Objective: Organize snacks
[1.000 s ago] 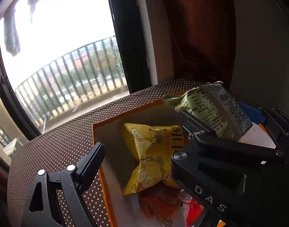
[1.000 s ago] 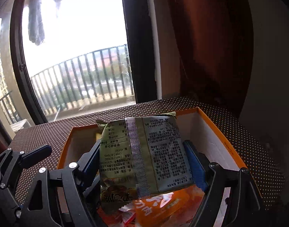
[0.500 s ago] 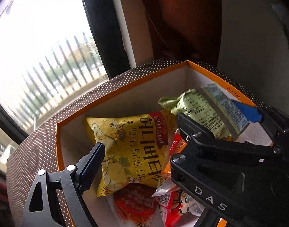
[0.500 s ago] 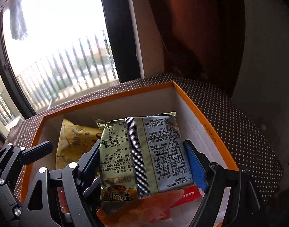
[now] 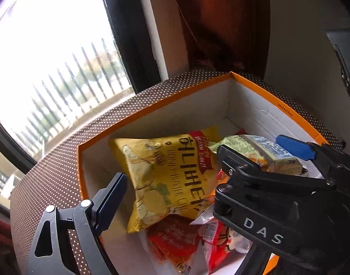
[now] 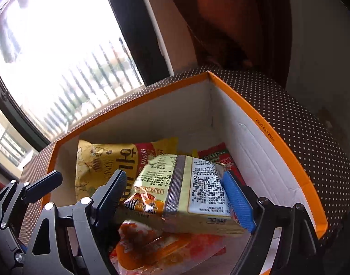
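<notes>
An orange-rimmed box (image 5: 285, 110) (image 6: 264, 126) with white walls holds several snack bags. A yellow honey butter chips bag (image 5: 165, 178) (image 6: 94, 160) lies at its back left. An olive-yellow noodle packet (image 6: 186, 188) (image 5: 266, 153) lies tilted flat on orange-red packets (image 6: 161, 247) (image 5: 172, 238). It sits between the fingers of my right gripper (image 6: 175, 190) (image 5: 253, 144), whose jaws are opening and no longer press on it. My left gripper (image 5: 175, 183) hangs open over the chips bag with nothing in it. Its right finger is hidden behind the right gripper.
The box stands on a brown cloth with white dots (image 5: 60, 165) (image 6: 301, 114). Behind it are a large window with a balcony railing (image 5: 60, 68), a dark frame and a reddish-brown curtain (image 5: 220, 23). A pale wall (image 5: 301, 45) rises to the right.
Both grippers have tipped down into the box. The noodle packet has dropped from upright to nearly flat onto the packets below as the right jaws widened.
</notes>
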`<state>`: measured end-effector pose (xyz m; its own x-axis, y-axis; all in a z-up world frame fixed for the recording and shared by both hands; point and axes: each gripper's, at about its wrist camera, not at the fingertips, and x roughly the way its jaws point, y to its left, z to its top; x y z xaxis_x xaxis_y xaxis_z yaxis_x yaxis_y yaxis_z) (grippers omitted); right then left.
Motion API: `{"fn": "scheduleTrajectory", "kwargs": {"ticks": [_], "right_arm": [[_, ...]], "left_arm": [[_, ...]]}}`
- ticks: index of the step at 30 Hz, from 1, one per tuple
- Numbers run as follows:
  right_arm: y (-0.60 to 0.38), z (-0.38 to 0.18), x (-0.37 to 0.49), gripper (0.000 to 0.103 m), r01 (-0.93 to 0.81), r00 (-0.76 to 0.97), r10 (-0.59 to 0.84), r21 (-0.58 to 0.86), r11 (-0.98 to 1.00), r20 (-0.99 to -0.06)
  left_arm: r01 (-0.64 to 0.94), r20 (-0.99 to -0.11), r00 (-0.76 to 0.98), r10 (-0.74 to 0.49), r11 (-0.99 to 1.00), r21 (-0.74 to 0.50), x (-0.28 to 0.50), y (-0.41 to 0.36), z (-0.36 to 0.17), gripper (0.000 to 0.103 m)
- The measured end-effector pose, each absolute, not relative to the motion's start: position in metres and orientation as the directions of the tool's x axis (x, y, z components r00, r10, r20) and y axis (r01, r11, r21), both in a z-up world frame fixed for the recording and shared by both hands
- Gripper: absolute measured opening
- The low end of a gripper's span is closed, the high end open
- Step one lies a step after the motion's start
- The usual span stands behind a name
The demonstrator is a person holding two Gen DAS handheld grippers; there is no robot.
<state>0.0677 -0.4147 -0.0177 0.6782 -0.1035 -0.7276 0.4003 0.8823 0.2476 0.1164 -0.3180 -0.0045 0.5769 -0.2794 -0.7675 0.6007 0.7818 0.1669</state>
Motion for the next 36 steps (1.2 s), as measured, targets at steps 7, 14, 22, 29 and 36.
{"fn": "scheduleTrajectory", "kwargs": {"ticks": [7,14,22,29,36], "right_arm": [[-0.391,-0.004,0.044,0.090,0.372,0.726,-0.124,0.234,0.898,-0.677],[-0.363,0.009,0.024,0.090,0.362,0.764,-0.157,0.215,0.907,-0.626],[-0.324,0.023,0.003,0.092,0.327,0.794,-0.160,0.191,0.925,-0.586],[-0.283,0.038,-0.017,0.097,0.292,0.838,-0.171,0.161,0.943,-0.519],[-0.238,0.048,-0.036,0.103,0.229,0.880,-0.148,0.130,0.965,-0.452]], "left_arm": [[0.552,-0.700,0.656,-0.283,0.812,0.190,0.102,-0.296,0.005,0.090],[0.506,-0.652,0.694,-0.305,0.851,0.141,0.085,-0.257,0.017,0.095],[0.459,-0.612,0.728,-0.307,0.882,0.103,0.065,-0.213,0.025,0.098],[0.396,-0.540,0.791,-0.288,0.914,0.092,0.040,-0.166,0.037,0.100],[0.318,-0.472,0.846,-0.248,0.945,0.074,0.016,-0.117,0.042,0.102]]}}
